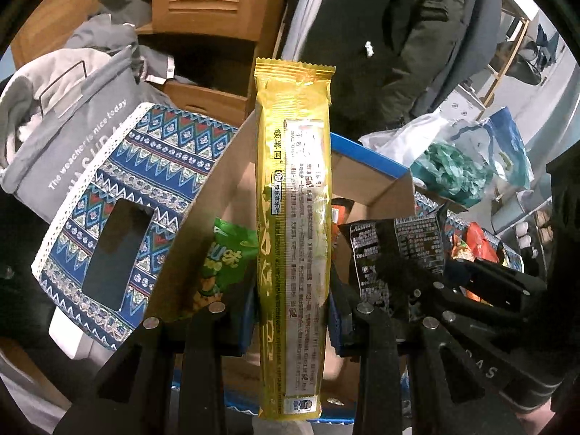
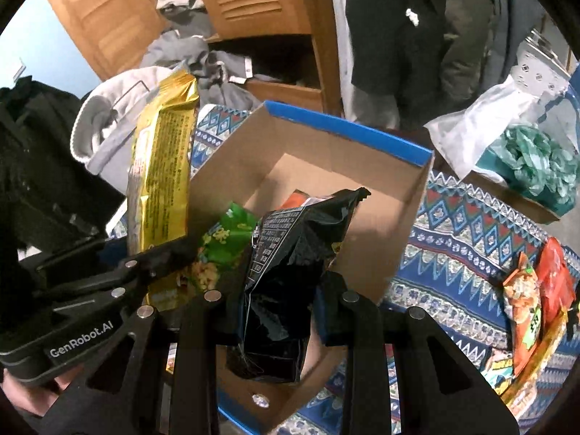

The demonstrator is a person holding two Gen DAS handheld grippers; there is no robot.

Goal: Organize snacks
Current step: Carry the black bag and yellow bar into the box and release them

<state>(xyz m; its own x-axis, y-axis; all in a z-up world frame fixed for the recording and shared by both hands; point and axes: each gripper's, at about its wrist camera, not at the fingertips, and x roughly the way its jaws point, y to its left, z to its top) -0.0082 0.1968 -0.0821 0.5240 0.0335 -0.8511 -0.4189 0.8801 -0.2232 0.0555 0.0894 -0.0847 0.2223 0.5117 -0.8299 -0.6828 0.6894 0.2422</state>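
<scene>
My left gripper (image 1: 293, 320) is shut on a long gold snack packet (image 1: 293, 195), which stands upright between its pads. In the right wrist view the same gold packet (image 2: 163, 166) and left gripper (image 2: 170, 257) sit at the left, beside the box. My right gripper (image 2: 279, 311) is shut on a crumpled black snack bag (image 2: 290, 264), held over the open cardboard box (image 2: 348, 130) with a blue rim. A green snack bag (image 2: 224, 250) and an orange packet (image 2: 301, 199) lie inside the box. In the left wrist view the black bag (image 1: 398, 250) hangs at the right.
A patterned blue cloth (image 2: 453, 253) covers the surface, with orange and red snack packets (image 2: 525, 308) at its right edge. A patterned tissue box (image 1: 119, 210) and grey hoodie (image 1: 65, 116) lie left of the cardboard box. A white plastic bag (image 2: 507, 123) and a person's dark coat (image 1: 380, 36) stand behind.
</scene>
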